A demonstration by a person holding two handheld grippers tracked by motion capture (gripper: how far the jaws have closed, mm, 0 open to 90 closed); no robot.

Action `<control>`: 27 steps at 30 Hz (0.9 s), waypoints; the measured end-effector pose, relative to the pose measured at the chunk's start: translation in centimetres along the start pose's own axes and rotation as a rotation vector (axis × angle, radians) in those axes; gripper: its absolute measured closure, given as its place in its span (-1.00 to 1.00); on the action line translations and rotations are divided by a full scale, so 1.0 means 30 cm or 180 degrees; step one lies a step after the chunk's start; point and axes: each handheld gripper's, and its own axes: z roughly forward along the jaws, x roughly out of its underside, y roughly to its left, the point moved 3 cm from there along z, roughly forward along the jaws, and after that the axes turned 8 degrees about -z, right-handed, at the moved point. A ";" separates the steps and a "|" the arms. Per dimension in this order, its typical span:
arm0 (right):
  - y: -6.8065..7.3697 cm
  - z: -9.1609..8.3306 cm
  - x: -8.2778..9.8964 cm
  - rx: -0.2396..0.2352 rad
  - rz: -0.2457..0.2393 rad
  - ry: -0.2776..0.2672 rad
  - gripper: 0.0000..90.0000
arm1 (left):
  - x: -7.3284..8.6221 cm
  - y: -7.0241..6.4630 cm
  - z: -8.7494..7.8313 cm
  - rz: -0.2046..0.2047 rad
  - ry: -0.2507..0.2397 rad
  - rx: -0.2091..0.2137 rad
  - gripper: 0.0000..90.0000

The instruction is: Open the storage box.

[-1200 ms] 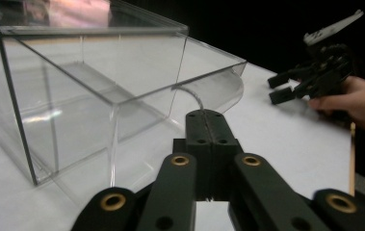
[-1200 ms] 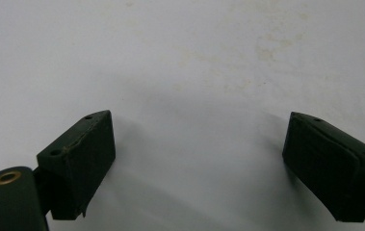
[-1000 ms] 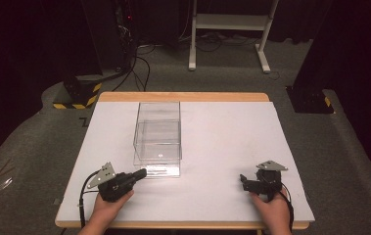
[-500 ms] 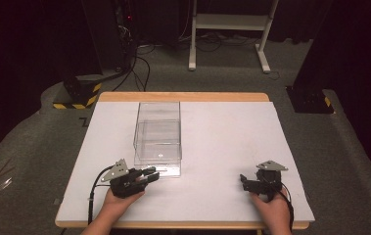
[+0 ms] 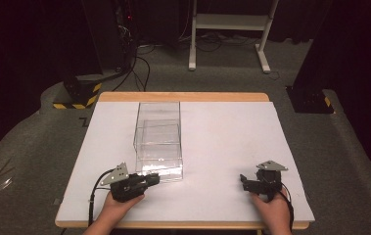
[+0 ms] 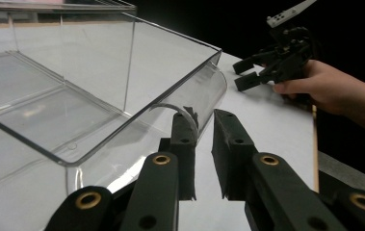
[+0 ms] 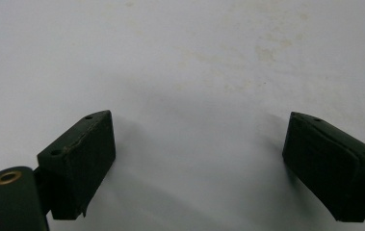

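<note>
At the lower left of the high view our left tongs (image 5: 149,179) sit nearly together at the near edge of the clear box (image 5: 157,142) mid-counter (image 5: 232,147). Our right tongs (image 5: 245,182), lower right, gape wide, empty. We judge the work barely begun.

Left tongs (image 6: 203,120) narrow (right tongs (image 7: 197,163) wide)

Dark lab: black curtains (image 5: 21,44), floor cables (image 5: 139,68), hazard-striped base (image 5: 78,93).
</note>
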 end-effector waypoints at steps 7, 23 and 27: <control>0.000 0.000 0.000 0.0000 0.0000 0.0000 -0.75 | 0.028 -0.026 -0.021 -0.0002 0.0066 0.0055 0.76; 0.000 0.000 0.000 0.0002 0.0000 0.0000 -0.75 | 0.048 -0.053 -0.053 0.0042 0.0099 0.0017 0.72; 0.000 0.000 0.000 0.0002 -0.0001 0.0001 -0.75 | 0.052 -0.059 -0.060 0.0021 0.0116 0.0026 0.72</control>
